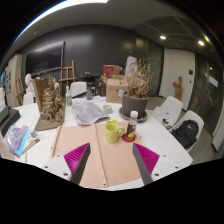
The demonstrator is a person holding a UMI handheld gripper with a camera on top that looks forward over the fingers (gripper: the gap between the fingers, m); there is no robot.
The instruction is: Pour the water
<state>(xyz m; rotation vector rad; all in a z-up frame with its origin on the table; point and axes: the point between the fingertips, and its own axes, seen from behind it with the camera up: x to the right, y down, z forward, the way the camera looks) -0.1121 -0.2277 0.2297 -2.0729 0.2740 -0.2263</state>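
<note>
My gripper [103,160] is released, its 2 fingers spread wide and grasping nothing, the magenta pads [146,156] facing each other across bare table [160,135]. I'm hanging back from the work, high enough to take in the whole spread, which suits lining up an approach.

The things I need sit just ahead of the fingers, beyond the brown mats [95,150]: a yellow-green cup [113,130] and, right beside it, what I take to be a small bottle [130,127] with a red cap, though it is too small to be sure. I judge the bottle to be the water source and the cup the target, placed close so the pour stays short.

Behind them stands a large pot [134,103] of dried stems, and to the other side papers [88,111] and a wooden piece [49,104]. The open lane runs straight forward over the mats. The pot crowds the far side, so I'd keep any tilt on the near side.
</note>
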